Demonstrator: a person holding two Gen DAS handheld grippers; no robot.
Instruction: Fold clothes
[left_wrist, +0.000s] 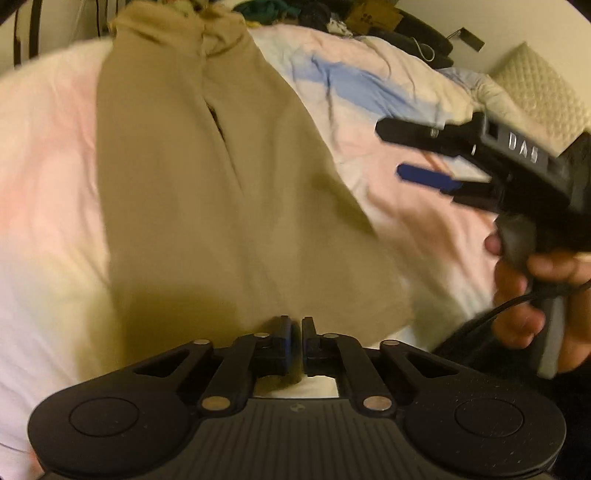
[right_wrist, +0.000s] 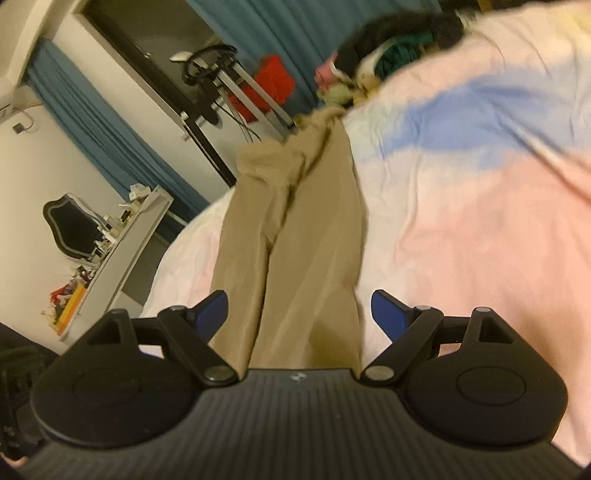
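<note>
I see a pair of tan trousers (left_wrist: 207, 192) lying lengthwise on the bed (left_wrist: 48, 192), the two legs side by side and running away from me toward the far edge, where the hems bunch up. The bed is covered by a pale pink sheet with a blue patch (right_wrist: 461, 122) to the right of the trousers.

My left gripper (left_wrist: 296, 332) sits at the near end of the trousers with its jaws drawn almost together; tan cloth lies right at the tips, but I cannot tell for sure whether any of it is pinched between them.

My right gripper (right_wrist: 299, 314) has its jaws spread wide, blue pads (right_wrist: 388, 314) showing, one on each side of the near part of the trousers. In the left wrist view it appears at the right, above the sheet, held by a hand (left_wrist: 532, 291), with nothing between its fingers.

At the far end of the bed a heap of dark and green clothing (right_wrist: 402, 48) is piled up. Off the bed to the left I see blue curtains (right_wrist: 92, 122) and a cluttered white shelf (right_wrist: 122, 251).
</note>
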